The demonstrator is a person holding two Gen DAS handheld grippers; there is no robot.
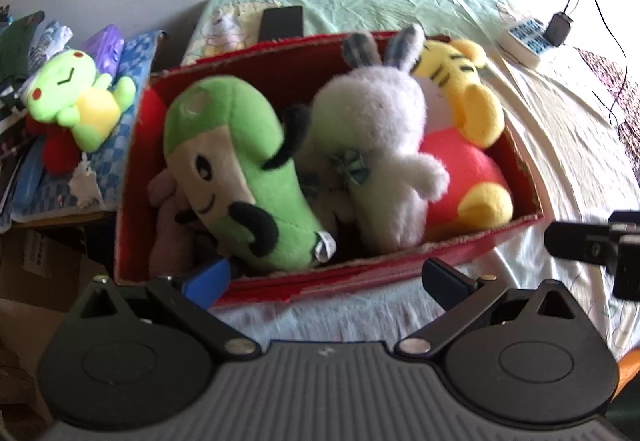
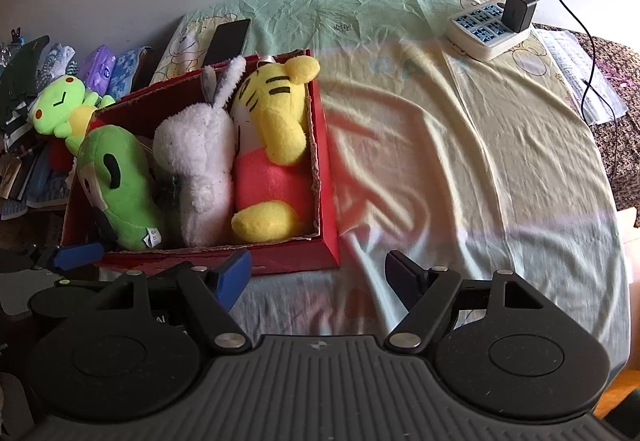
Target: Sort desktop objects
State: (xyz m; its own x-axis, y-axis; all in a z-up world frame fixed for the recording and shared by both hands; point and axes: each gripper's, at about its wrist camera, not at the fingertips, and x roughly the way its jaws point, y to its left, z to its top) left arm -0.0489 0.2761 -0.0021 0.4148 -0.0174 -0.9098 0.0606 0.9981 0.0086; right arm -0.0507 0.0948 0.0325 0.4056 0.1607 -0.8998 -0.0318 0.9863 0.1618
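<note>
On the clutter at far left lies a green frog (image 1: 78,97), and beside it stands the red box (image 1: 132,177) holding, left to right, a green plush (image 1: 236,177), a white rabbit (image 1: 384,145) and a yellow tiger (image 1: 460,89) (packed side by side, touching). The left gripper (image 1: 326,281) hangs over the box's near edge, jaws wide apart and empty. The right gripper (image 2: 318,281) is over the bare sheet (image 2: 460,161), spread wide with nothing in it.

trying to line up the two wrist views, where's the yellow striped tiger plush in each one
Left wrist view: the yellow striped tiger plush lies upper right of centre, at the far right end of the red cardboard box.
Right wrist view: the tiger plush sits left of centre, against the box's right wall.
Shared landmark: the white rabbit plush lies directly to its left in both.
</note>
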